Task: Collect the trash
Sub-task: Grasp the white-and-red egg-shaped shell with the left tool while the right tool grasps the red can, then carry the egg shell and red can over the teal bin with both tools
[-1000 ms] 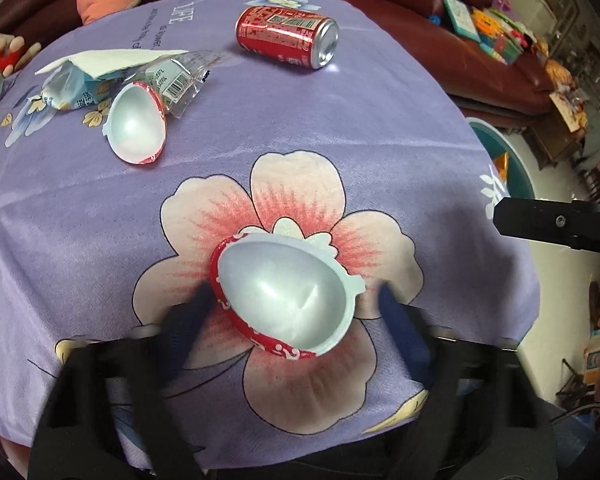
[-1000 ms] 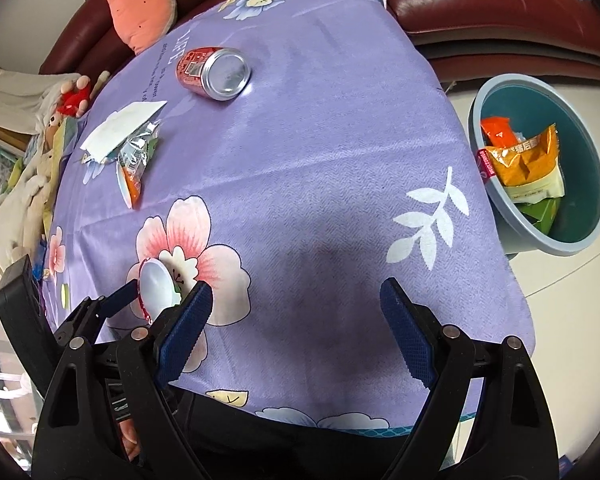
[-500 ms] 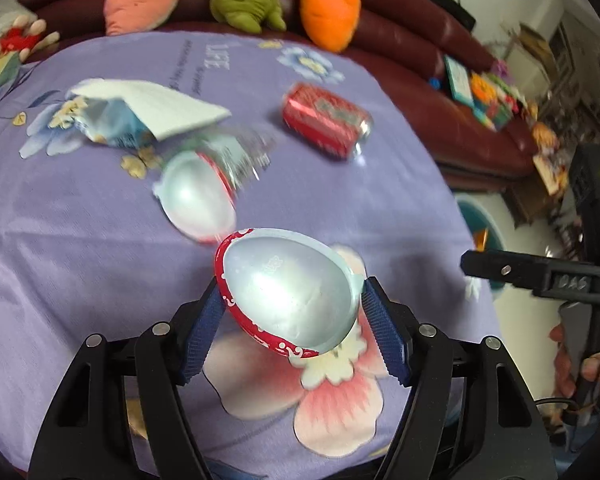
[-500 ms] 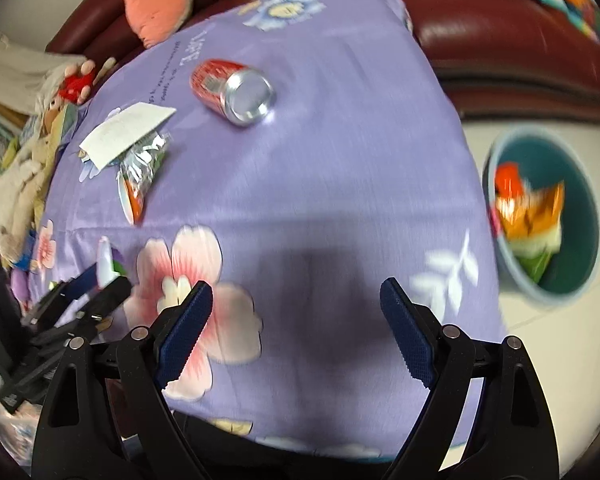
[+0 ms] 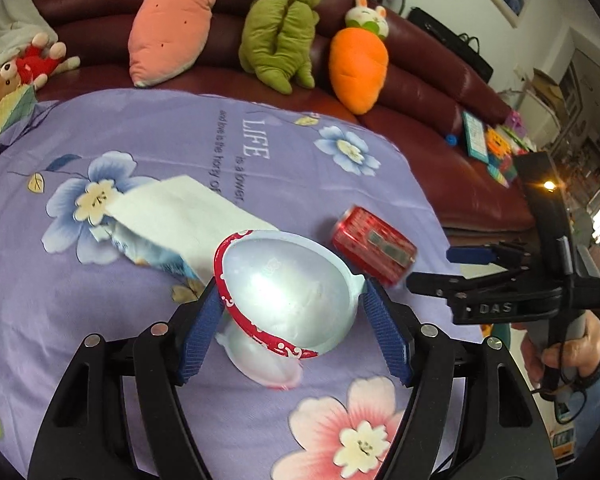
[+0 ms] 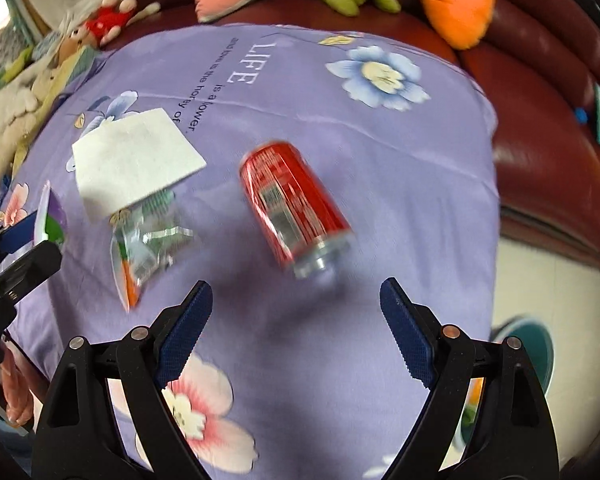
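My left gripper (image 5: 290,308) is shut on a red-rimmed silver egg-shaped shell half (image 5: 288,292), held above the purple tablecloth. A second shell half (image 5: 260,360) lies on the cloth just under it. My right gripper (image 6: 296,324) is open and empty, just short of a red soda can (image 6: 294,208) lying on its side; the can also shows in the left wrist view (image 5: 374,246). A white paper sheet (image 6: 134,160) lies over a foil snack wrapper (image 6: 148,240).
A teal trash bin (image 6: 536,344) stands on the floor off the table's right edge. A maroon sofa (image 5: 420,92) with plush toys runs behind the table. The right gripper shows at the right in the left wrist view (image 5: 472,268).
My left gripper closed on the shell half and lifted it off the cloth. My right gripper moved forward over the table toward the soda can, staying open.
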The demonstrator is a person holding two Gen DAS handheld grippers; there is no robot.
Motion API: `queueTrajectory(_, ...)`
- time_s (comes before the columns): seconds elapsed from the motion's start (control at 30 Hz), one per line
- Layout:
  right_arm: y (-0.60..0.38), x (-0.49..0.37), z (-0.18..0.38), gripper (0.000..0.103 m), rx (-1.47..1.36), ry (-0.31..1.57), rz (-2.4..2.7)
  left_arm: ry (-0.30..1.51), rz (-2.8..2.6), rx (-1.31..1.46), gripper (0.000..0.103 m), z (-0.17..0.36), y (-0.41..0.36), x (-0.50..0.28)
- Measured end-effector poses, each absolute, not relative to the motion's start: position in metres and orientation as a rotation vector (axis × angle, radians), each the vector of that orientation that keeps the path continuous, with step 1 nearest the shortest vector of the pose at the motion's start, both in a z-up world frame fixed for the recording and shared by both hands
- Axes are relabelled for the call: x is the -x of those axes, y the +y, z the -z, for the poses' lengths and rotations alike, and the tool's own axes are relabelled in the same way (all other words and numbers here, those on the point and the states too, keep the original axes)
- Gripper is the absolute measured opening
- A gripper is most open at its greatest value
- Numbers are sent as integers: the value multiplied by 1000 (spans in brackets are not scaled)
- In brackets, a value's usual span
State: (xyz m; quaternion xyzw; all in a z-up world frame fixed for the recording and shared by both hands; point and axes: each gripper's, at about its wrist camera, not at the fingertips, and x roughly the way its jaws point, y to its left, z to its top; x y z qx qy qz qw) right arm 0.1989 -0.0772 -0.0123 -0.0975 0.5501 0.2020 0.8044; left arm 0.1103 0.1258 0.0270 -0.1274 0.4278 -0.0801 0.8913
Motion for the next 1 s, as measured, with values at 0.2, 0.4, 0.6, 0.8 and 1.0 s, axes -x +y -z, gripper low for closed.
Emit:
queueTrajectory(0.2,-51,-232,32,82,273,1197,-457,914,137,296,72,-18,148,-131)
queueTrajectory(0.4,-41,-249,55,72,293,1208,-457,929,130,292,72,-13,149,-139)
queueTrajectory(0.6,-62,-242,51,63,163,1216,-504,932,158,277,72,-17,131,-142)
queueTrajectory(0.8,-128,-226,24,63,-16,1165,-460,930,246,220,72,-26,80,-139)
queueTrajectory(1.0,-215,-193,-7,63,-149,1076,-375,948,367,148,72,-28,5,-131)
